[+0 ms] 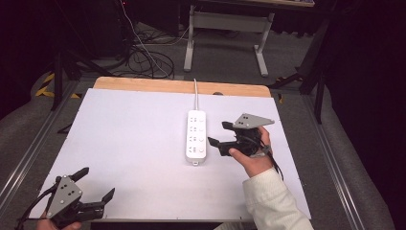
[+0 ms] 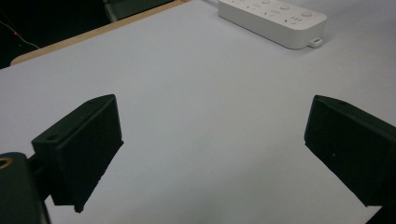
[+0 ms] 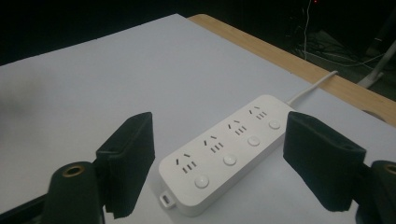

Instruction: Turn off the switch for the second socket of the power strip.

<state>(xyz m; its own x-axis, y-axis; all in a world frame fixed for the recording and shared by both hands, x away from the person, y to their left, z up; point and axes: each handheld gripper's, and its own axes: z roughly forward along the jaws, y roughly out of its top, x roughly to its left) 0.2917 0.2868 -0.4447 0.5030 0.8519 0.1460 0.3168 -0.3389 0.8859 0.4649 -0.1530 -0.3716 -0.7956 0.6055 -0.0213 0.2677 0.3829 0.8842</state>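
Left tool (image 1: 97, 185) sits at the near left corner of the white surface (image 1: 134, 143), its jaws spread wide with nothing between them; my left hand (image 1: 60, 224) grips it at the bottom edge of the high view. From the left gripper view I see that tool (image 2: 212, 154) hanging over bare white surface (image 2: 205, 102), with the power strip (image 2: 272, 17) well apart from it at the far right.

Centre right on the surface lies the white power strip (image 1: 196, 137), flat, its long side running away from me and its white cord (image 1: 195, 93) leading off the wooden far edge (image 1: 182, 86). In the right gripper view I count four sockets, each with a round button beside it, on the power strip (image 3: 224, 151), and a small tab at its near end.

Just right of the strip, my right hand (image 1: 256, 160), in a white sleeve (image 1: 273, 203), holds the right tool (image 1: 218, 133), jaws wide apart and pointed at the strip's side, gripping nothing. Through its own camera the right tool (image 3: 217, 161) frames the strip between its two black jaws, apart from both.
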